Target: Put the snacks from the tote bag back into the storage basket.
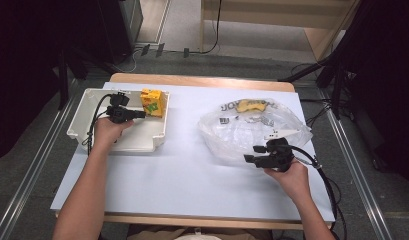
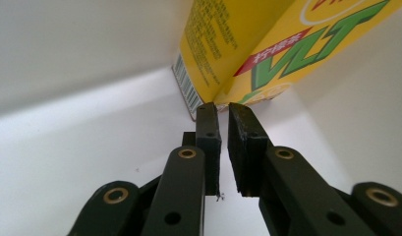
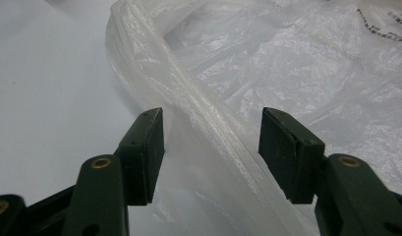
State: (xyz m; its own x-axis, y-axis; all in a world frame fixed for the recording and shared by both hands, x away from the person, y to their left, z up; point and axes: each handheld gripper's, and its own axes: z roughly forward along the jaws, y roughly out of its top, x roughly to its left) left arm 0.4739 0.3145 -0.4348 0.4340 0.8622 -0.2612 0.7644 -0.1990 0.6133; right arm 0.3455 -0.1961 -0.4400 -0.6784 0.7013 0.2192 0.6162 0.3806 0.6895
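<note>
Yellow carton (image 1: 154, 102) in white tray (image 1: 142, 140), left claw (image 2: 223, 110) narrowly parted, barcode visible close up

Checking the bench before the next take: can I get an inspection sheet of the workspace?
Surface: white table top, bare in the middle.
Job's things: yellow drink carton upright in the white tray; clear plastic bag, something yellow inside at its far end.
Clutter: nothing seen.
Grippers: left hand-held gripper in the tray, jaws a narrow gap apart at the carton's bottom corner; right hand-held gripper open astride the bag's rim.
Cables: black leads trail from both grippers.
Surroundings: grey floor, floor cables, wooden furniture.
</note>
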